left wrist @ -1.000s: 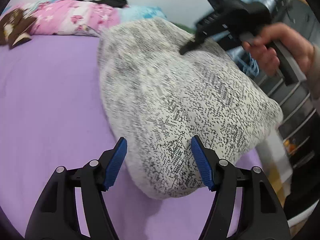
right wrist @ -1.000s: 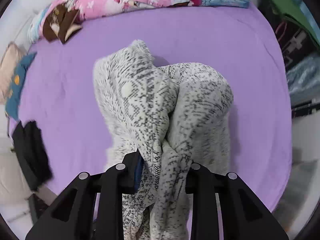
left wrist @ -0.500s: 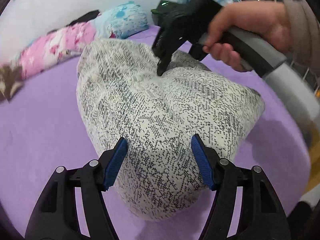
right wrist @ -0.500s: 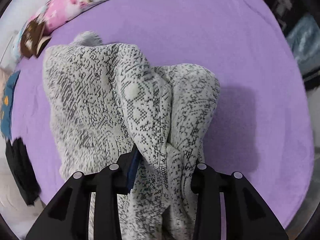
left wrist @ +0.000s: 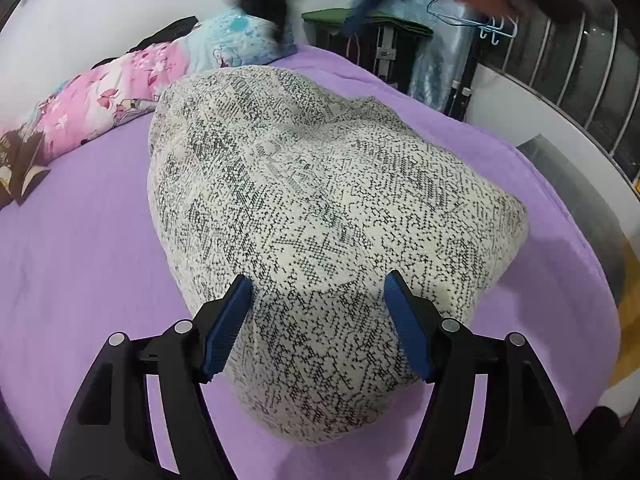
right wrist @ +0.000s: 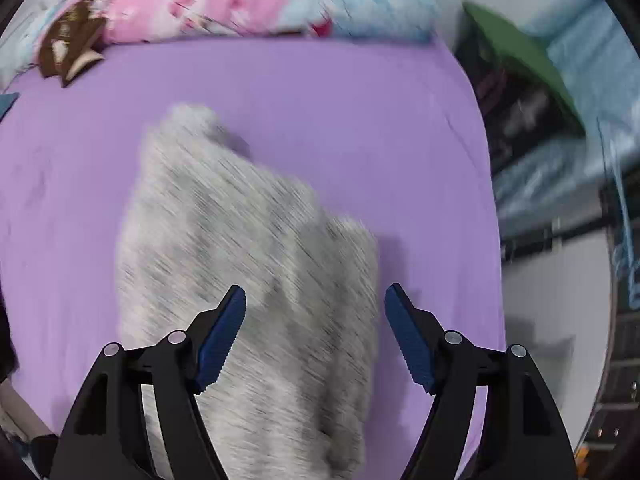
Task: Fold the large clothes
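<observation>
Knitted sweater (left wrist: 320, 208) heaped beneath left tongs (left wrist: 318, 320); right tongs (right wrist: 316, 332) spread above

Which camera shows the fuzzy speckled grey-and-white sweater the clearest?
The left wrist view: the folded speckled grey-and-white knit sweater is sharp there, its pattern clear and nearly its whole shape visible. The right wrist view shows the sweater only as a motion-blurred grey mass.

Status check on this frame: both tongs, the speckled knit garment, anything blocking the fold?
Right tongs just opened, garment dropped, clear of it. Left tongs open over the folded knit garment on the purple bed. Nothing in the way.
</observation>
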Tool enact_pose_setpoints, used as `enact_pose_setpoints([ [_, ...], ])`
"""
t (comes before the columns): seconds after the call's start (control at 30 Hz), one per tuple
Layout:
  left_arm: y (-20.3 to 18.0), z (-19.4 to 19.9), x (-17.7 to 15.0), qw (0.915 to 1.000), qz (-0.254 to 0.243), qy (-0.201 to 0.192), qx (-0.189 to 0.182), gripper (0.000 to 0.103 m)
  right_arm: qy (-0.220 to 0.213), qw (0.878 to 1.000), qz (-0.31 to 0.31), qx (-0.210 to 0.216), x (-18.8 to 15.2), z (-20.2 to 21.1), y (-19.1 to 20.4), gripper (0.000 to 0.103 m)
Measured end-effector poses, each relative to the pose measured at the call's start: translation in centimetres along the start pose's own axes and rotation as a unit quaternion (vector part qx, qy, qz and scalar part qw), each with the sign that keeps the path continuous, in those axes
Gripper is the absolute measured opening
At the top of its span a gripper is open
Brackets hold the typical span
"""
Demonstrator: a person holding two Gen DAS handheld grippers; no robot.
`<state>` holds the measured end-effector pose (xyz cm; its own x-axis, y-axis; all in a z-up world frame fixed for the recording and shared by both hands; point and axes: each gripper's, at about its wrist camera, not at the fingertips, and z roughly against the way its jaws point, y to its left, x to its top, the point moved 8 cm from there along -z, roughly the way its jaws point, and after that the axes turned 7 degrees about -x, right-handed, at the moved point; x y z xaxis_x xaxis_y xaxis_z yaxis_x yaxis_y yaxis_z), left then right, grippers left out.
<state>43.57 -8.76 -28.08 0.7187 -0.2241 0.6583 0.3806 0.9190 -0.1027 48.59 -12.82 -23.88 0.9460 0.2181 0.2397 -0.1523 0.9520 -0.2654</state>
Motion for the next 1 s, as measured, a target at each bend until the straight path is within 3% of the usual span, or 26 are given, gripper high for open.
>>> enact_pose_setpoints([
  [0.1,-0.3,0.0,0.0,1.0000,-0.006,-0.002,0.008,0.066,0.013,0.999,0.012,0.039,2.7,0.1,4.4,0.072],
  [0.3,-1.1,0.5,-0.2,0.9995,-0.024,0.001,0.021,0.066,0.069,0.991,-0.041,0.108,5.2,-3.4,7.3,0.070],
  [0.4,-1.7,0.7,-0.1,0.9977,-0.046,-0.005,0.049,0.066,0.100,0.987,-0.060,0.112,6.3,-6.4,7.4,0.071],
  [0.57,-1.5,0.6,-0.2,0.9987,-0.041,-0.009,0.030,0.066,0.122,0.988,-0.024,0.092,6.5,-10.2,7.0,0.071],
  [0.7,-1.1,0.5,0.2,0.9994,-0.032,-0.007,0.011,0.066,0.143,0.984,-0.037,0.097,6.3,-14.5,6.4,0.071],
  [0.8,-0.8,0.4,0.1,0.9996,-0.026,-0.008,0.001,0.066,0.139,0.985,-0.023,0.100,5.7,-16.9,6.8,0.078],
  [0.9,-0.8,0.2,0.1,0.9996,-0.026,-0.009,-0.002,0.066,0.137,0.983,-0.029,0.119,5.5,-17.5,6.4,0.080],
  [1.0,-0.8,0.6,0.4,0.9996,-0.021,-0.007,-0.019,0.067,0.111,0.986,-0.017,0.121,5.5,-15.1,5.4,0.080],
])
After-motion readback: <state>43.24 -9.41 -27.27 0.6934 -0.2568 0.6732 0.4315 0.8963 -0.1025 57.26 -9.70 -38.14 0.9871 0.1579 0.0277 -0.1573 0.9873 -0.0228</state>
